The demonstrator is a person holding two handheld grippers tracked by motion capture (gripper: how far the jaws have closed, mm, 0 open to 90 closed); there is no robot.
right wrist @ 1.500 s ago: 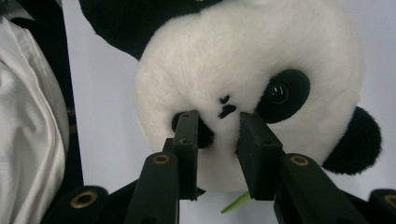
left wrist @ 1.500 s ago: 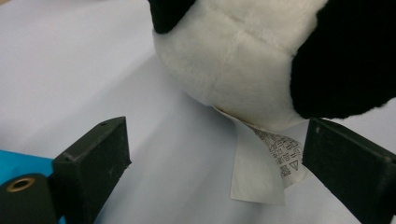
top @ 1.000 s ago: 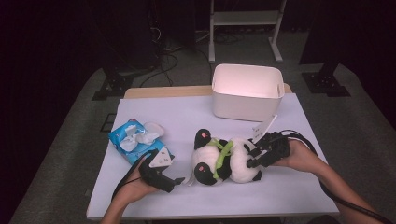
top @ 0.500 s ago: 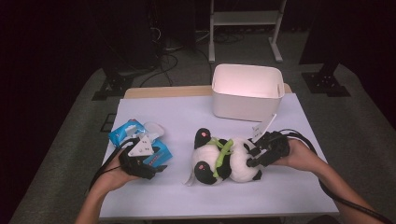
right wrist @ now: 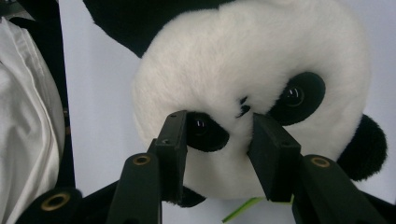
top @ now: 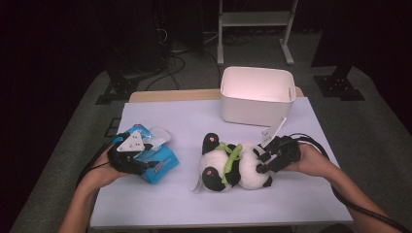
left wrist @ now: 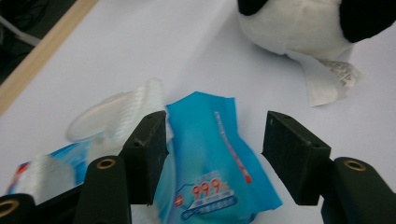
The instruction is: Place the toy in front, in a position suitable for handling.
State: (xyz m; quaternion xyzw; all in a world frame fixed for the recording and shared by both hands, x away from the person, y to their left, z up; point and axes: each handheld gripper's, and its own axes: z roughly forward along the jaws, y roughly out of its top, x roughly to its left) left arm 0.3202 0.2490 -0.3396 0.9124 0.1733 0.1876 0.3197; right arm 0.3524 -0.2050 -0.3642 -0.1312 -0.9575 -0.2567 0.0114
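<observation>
Left gripper (left wrist: 212,154) jaws, just closing, stand half open astride blue wipes pack (left wrist: 210,163), one pad touching. Right gripper (right wrist: 217,156) clamped on plush panda's (right wrist: 252,79) face.

This looks like a recording lab or studio, not a home. A table (top: 160,204) with a plain white top and a wooden edge stands alone on grey carpet (top: 384,121), lit from above while everything around it falls into darkness. Black cables (top: 170,58) lie loose across the floor behind it, and black stand feet (top: 340,87) sit at both far corners, the kind that carry lights or cameras. A white metal frame (top: 255,22) rises at the back. The few goods on the table, a panda toy (top: 231,162), a blue wipes pack (top: 160,162) and a white bin (top: 257,94), are set out like test props.
</observation>
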